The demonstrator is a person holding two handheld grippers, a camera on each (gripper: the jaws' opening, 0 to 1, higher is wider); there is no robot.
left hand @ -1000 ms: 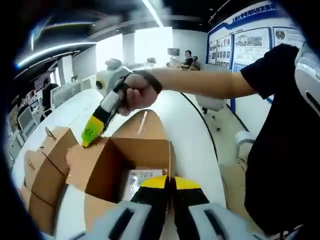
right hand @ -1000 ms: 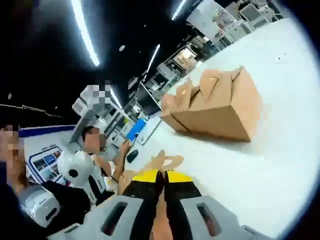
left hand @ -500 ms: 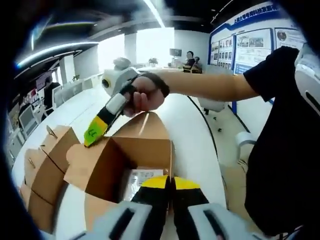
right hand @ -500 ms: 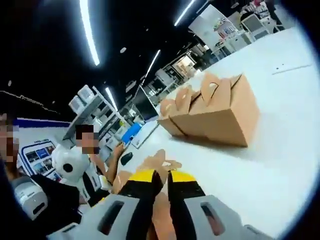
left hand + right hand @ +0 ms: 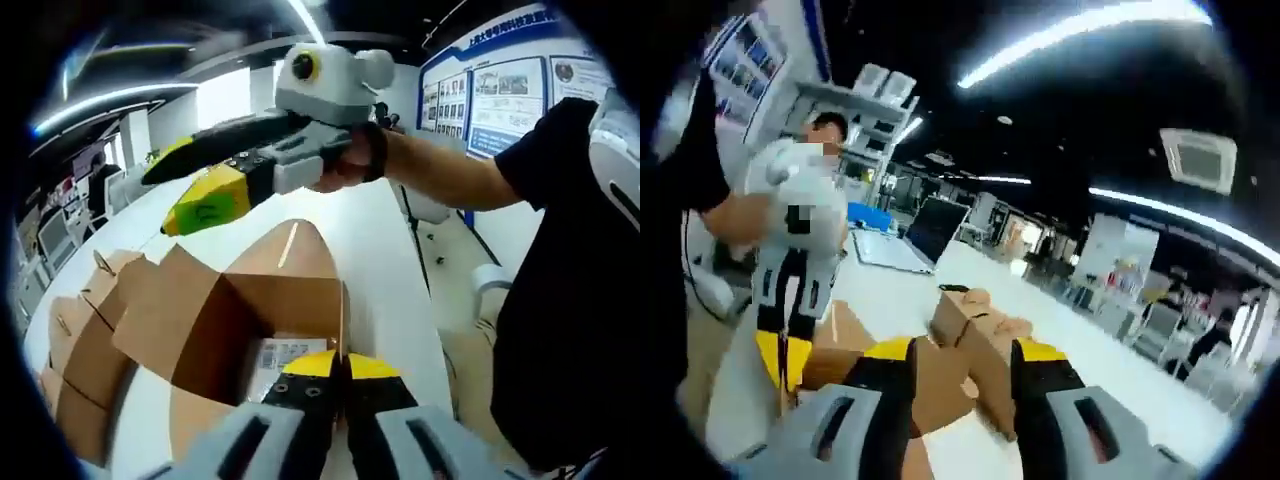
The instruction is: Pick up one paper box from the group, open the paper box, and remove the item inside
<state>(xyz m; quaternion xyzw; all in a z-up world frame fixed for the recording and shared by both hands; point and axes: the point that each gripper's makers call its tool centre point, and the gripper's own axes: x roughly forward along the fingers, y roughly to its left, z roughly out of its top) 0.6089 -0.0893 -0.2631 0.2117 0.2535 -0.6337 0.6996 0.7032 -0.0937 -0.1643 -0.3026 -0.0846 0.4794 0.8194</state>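
An open brown paper box lies on the white table, and a white-labelled packet lies inside it. My left gripper is shut on the box's near wall. My right gripper, held by a hand, hovers above the box's left flap with its jaws apart and nothing between them. In the right gripper view the right gripper stands open over brown cardboard, and the left gripper grips the box at the left.
Several closed brown boxes with handles stand to the left of the open one; the same closed boxes lie ahead in the right gripper view. A person in black stands at the table's right edge. A laptop sits farther back.
My right gripper has let go of the box's left flap, opened, and risen above the box while turning. The flap stays folded out. My left gripper has kept its hold.
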